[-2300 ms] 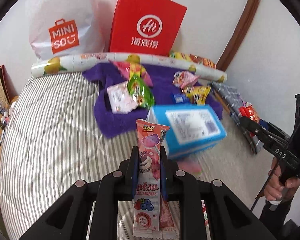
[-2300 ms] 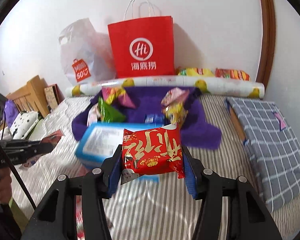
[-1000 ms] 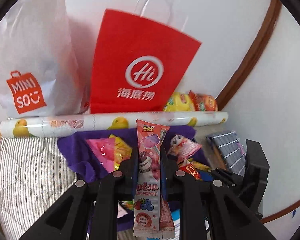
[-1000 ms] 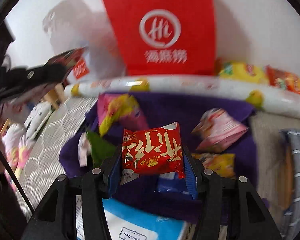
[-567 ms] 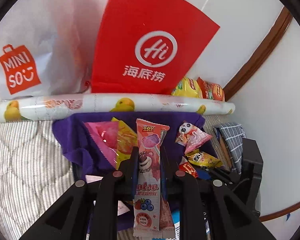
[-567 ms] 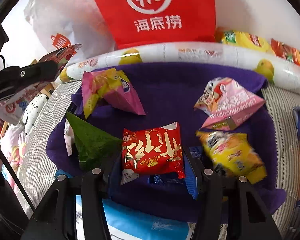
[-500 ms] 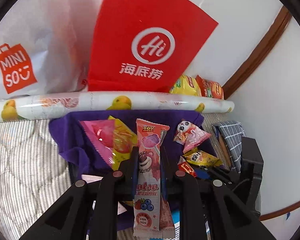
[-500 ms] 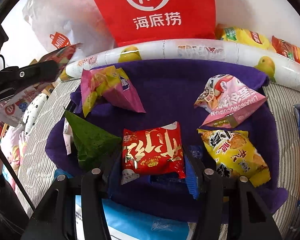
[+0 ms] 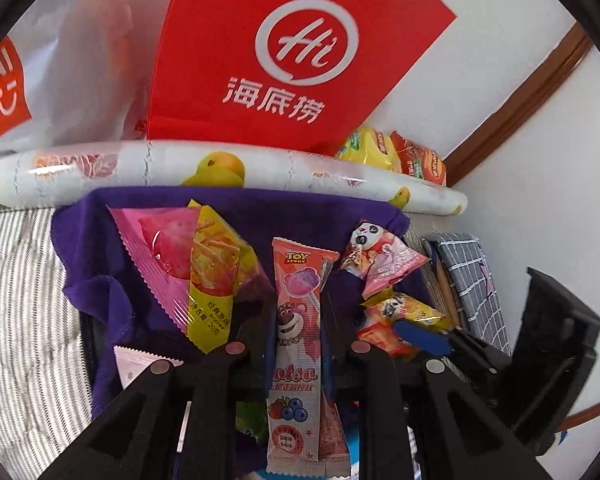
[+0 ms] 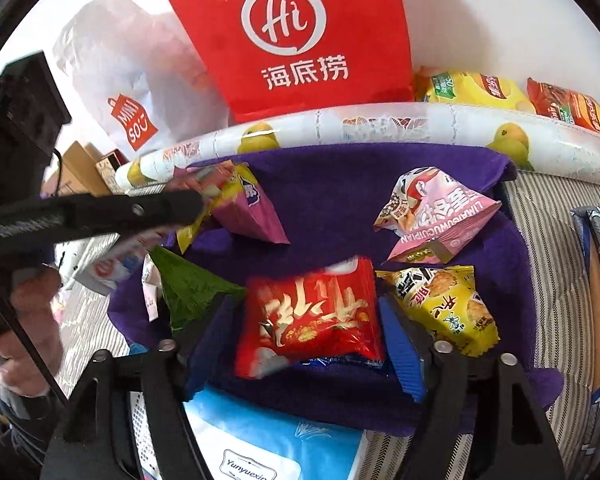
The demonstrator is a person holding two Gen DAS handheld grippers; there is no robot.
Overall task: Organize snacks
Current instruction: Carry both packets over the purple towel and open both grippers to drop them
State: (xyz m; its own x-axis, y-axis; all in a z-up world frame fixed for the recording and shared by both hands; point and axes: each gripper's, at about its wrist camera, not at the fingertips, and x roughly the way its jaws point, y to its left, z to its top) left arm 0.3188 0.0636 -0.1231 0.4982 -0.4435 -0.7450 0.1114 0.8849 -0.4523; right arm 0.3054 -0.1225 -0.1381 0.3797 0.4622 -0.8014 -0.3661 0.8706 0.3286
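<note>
A: Over the purple towel, which packet lies nearest the right gripper?

B: The red snack packet. It sits between the two fingers, which look spread wider than the packet, with a gap showing at the blue pad on its right; I cannot tell whether the left finger touches it. The packet looks blurred and lies over the near part of the towel, with a small blue wrapper under its lower edge.

A: And the neighbours on that towel?

B: A yellow cracker packet just right of the red one, a green triangular packet just left, a pink panda packet farther back.

A: The left gripper?

B: Pinched on a tall pink Toy Story lollipop packet, held upright above the towel's near edge. A pink-and-yellow chip bag lies left of it on the towel.
</note>
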